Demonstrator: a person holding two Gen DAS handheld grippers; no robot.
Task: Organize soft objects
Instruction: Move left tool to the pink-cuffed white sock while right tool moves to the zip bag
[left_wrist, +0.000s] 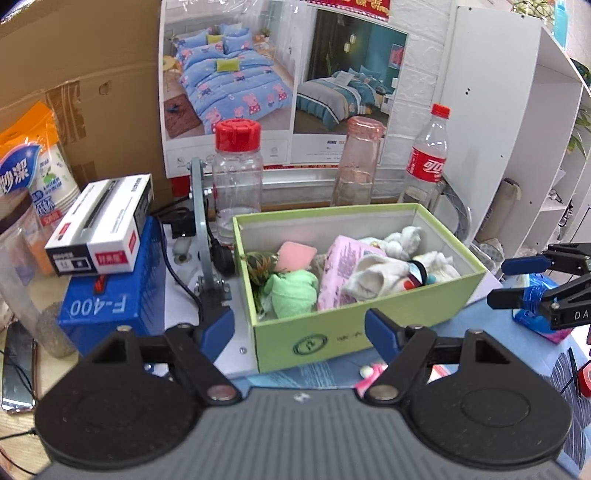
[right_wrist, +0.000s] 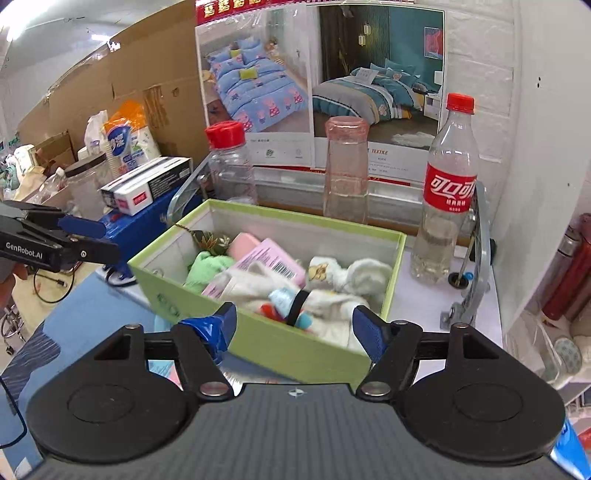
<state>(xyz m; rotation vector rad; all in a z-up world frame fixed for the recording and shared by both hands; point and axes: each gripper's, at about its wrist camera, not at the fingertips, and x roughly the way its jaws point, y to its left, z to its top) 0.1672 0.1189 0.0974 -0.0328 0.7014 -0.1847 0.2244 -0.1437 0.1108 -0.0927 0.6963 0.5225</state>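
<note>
Behind the green box (left_wrist: 354, 325) stand three clear containers: a jar with a red lid (left_wrist: 238, 173), an upturned pink glass (left_wrist: 356, 162) and a cola bottle (left_wrist: 426, 155), all close to its back wall. To the left, a blue machine (left_wrist: 107, 295) carries a white carton (left_wrist: 99, 229); a black cable (left_wrist: 184, 280) runs between the machine and the box. A bedding poster (left_wrist: 280, 81) hangs on the wall behind.

The box sits open-topped on a blue cloth (right_wrist: 92, 314). Inside lie the soft things: a green towel (left_wrist: 291, 291) at the left, a pink packet (left_wrist: 340, 273) in the middle, white socks (left_wrist: 373, 277) and more white cloth to the right, all loosely piled.

The left gripper (left_wrist: 301, 328) stands before the front wall, fingers spread wide with nothing between them. The right gripper (right_wrist: 293, 325) stands at the box's near corner, fingers likewise parted and empty, the wall and white cloth seen between them.
</note>
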